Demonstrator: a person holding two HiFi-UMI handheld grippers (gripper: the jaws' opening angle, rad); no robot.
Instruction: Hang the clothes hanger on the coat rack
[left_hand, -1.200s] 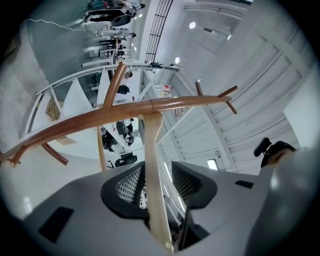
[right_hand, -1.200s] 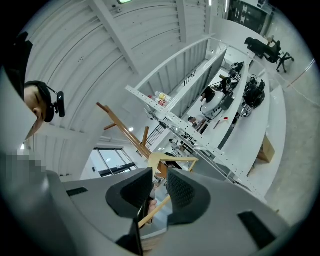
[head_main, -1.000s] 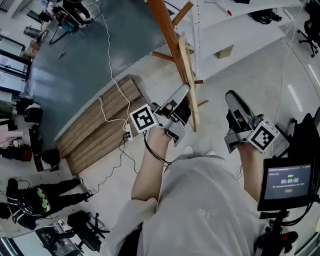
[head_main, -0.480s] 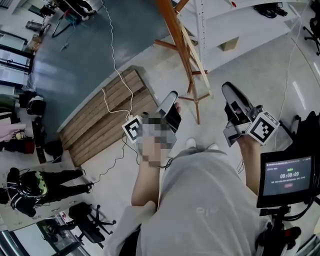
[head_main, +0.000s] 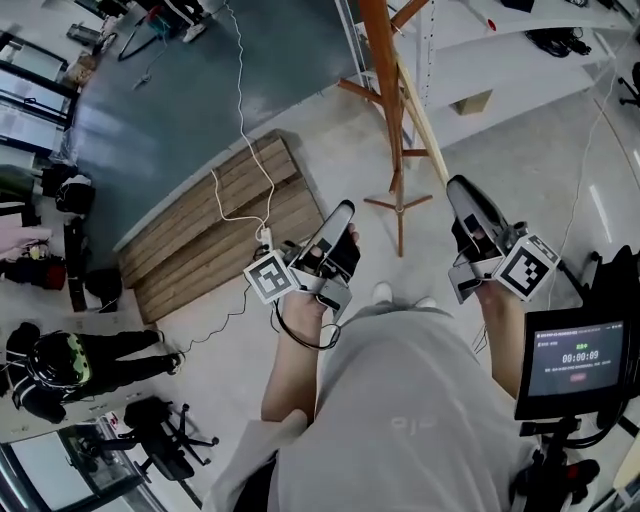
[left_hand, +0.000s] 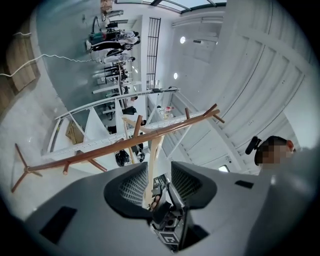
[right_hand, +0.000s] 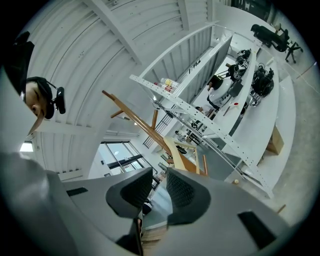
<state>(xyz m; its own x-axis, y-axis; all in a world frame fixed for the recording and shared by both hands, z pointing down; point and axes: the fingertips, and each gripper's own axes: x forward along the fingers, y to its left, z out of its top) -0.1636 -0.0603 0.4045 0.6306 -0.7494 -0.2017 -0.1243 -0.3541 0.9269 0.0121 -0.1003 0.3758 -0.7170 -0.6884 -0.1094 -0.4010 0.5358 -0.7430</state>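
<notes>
The brown wooden coat rack (head_main: 385, 70) rises at the top centre, its feet (head_main: 400, 205) on the floor. A pale wooden hanger (head_main: 428, 128) hangs along its pole, clear of both grippers. My left gripper (head_main: 343, 212) is below and left of the rack's feet, open and empty. In the left gripper view the rack (left_hand: 120, 140) lies across the picture and the hanger (left_hand: 151, 155) shows far off through the gap between the jaws. My right gripper (head_main: 463, 192) is right of the feet, open by a narrow gap, holding nothing. Its view shows the rack (right_hand: 135, 117) and hanger (right_hand: 181, 156) beyond.
A wooden pallet (head_main: 215, 240) lies on the floor to the left, with a white cable (head_main: 240, 110) and a power strip (head_main: 265, 238) on it. White shelving (head_main: 500, 50) stands behind the rack. A small screen (head_main: 575, 365) is at the right, an office chair (head_main: 160, 440) at the lower left.
One second ago my left gripper held the hanger at the rack. It has let go and drawn back towards the body. The hanger stays on the rack. The right gripper has barely moved.
</notes>
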